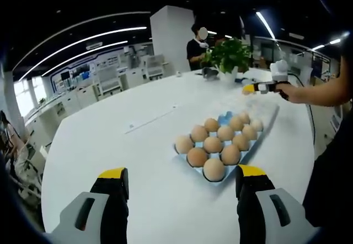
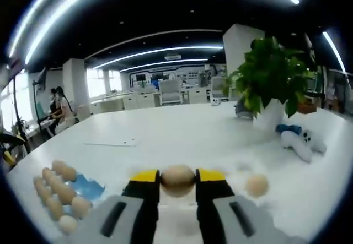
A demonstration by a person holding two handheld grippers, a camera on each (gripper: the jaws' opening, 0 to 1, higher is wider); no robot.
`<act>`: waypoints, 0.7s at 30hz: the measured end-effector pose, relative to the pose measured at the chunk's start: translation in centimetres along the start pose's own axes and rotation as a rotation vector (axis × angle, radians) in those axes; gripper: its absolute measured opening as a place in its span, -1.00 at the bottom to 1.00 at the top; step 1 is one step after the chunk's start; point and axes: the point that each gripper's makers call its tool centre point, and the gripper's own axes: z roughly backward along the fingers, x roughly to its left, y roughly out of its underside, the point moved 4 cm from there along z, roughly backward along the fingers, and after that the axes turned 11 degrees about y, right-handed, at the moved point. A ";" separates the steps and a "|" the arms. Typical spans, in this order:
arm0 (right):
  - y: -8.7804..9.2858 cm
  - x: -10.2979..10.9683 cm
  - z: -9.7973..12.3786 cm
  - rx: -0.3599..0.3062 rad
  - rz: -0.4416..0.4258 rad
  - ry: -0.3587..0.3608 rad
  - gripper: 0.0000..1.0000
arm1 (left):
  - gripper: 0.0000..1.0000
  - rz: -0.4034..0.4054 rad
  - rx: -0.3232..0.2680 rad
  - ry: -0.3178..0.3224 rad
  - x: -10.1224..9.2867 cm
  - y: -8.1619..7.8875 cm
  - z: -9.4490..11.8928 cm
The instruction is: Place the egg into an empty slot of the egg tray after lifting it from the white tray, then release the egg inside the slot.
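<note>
Right yellow-tipped grey gripper (image 2: 177,182) clamps a tan oval egg (image 2: 177,180) at 6 o'clock, blue egg tray (image 2: 88,188) at 8, another loose egg (image 2: 256,185) at 4, green potted plant (image 2: 270,81) at 2.

Open-plan office: desk rows (image 1: 110,79), ceiling strip lights (image 2: 160,51), potted plant (image 2: 270,73).

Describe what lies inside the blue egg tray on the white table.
The blue egg tray holds about eleven brown eggs in rows, with a bare blue slot at its far end. The cups beneath the eggs are covered, so their insides cannot be seen.
</note>
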 end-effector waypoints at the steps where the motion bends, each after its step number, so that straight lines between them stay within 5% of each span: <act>1: 0.1 0.6 0.0 0.005 -0.009 -0.023 -0.51 | 0.62 0.000 0.001 0.000 0.0 0.0 0.0; 11: 0.6 3.9 0.3 0.029 -0.003 -0.122 -0.51 | 0.62 -0.003 -0.002 0.002 0.0 -0.1 0.0; 21: 1.4 9.8 0.4 0.056 0.009 -0.283 -0.51 | 0.61 -0.006 -0.004 0.008 0.0 -0.2 -0.1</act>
